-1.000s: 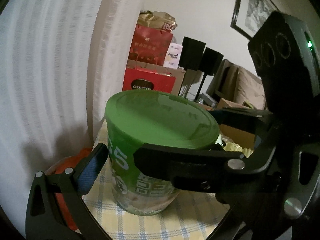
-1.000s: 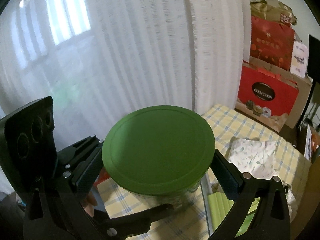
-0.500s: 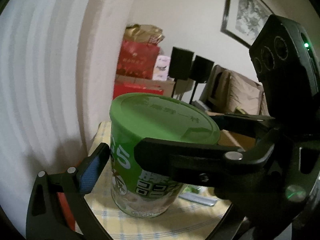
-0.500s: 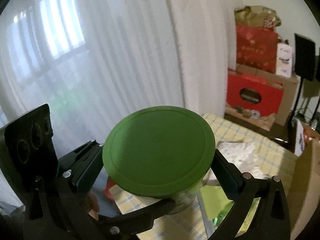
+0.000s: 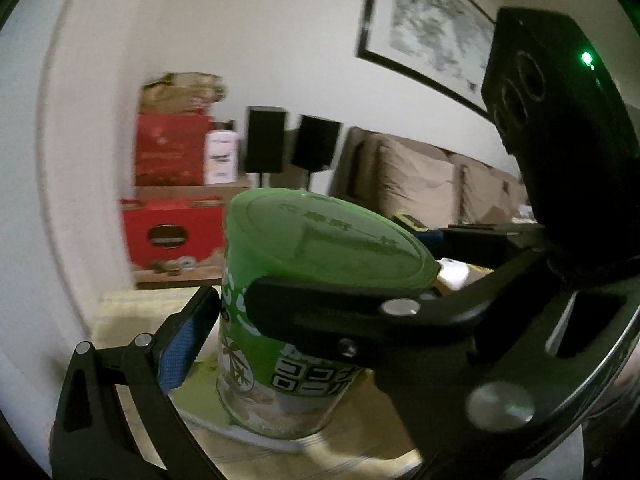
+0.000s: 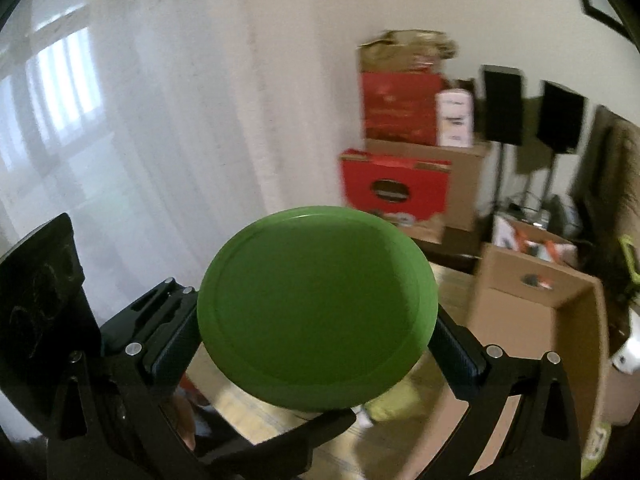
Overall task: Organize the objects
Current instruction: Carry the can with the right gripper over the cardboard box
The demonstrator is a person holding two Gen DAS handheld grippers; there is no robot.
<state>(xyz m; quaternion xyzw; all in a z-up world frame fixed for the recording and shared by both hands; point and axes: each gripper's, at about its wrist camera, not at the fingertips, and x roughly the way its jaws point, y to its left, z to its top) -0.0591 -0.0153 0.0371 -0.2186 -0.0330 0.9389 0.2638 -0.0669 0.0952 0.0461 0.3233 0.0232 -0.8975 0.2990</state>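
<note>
A tall can with a green lid (image 5: 332,236) and a green printed label (image 5: 256,344) is held between both grippers, above the yellow checked tablecloth (image 5: 360,432). My left gripper (image 5: 304,360) is shut on its side. Its blue left pad (image 5: 182,344) presses the can, and its other finger is hidden behind the right gripper's black finger (image 5: 320,312). From the right wrist view the green lid (image 6: 316,316) fills the middle, and my right gripper (image 6: 316,348) is shut on the can just under the lid rim.
An open cardboard box (image 6: 536,320) stands just right of the can. Stacked red gift boxes (image 6: 396,188) and two black speakers (image 6: 504,104) are against the far wall. A sofa (image 5: 420,188) is at the right, and a white curtain (image 6: 120,120) at the left.
Both grippers have swung the can to the right, away from the curtain. The cardboard box and sofa have come into view, and the background is blurred by the motion.
</note>
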